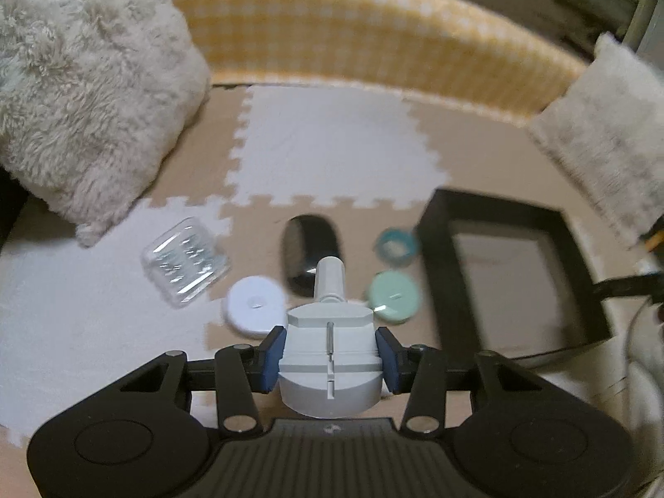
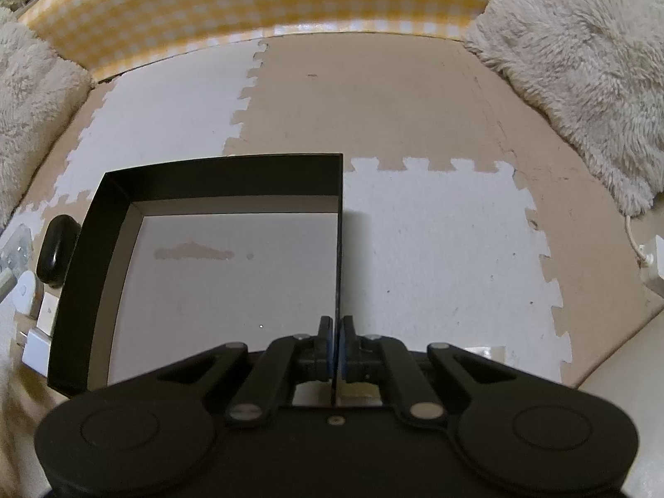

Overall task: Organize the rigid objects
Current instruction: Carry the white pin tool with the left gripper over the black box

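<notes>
We see our left hand-held gripper [image 1: 330,361] clamped on a grey tool [image 1: 330,357] above the mat [image 1: 332,141], beside the box [image 1: 440,249]. Our right hand-held gripper [image 2: 335,348] pinches the box's wall [image 2: 339,249].

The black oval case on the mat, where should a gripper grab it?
Grip the black oval case across its narrow middle, coming straight down from above. It lies flat on the foam mat, its long sides look nearly parallel, and there seems to be room beside it, though the white disc sits close.
</notes>
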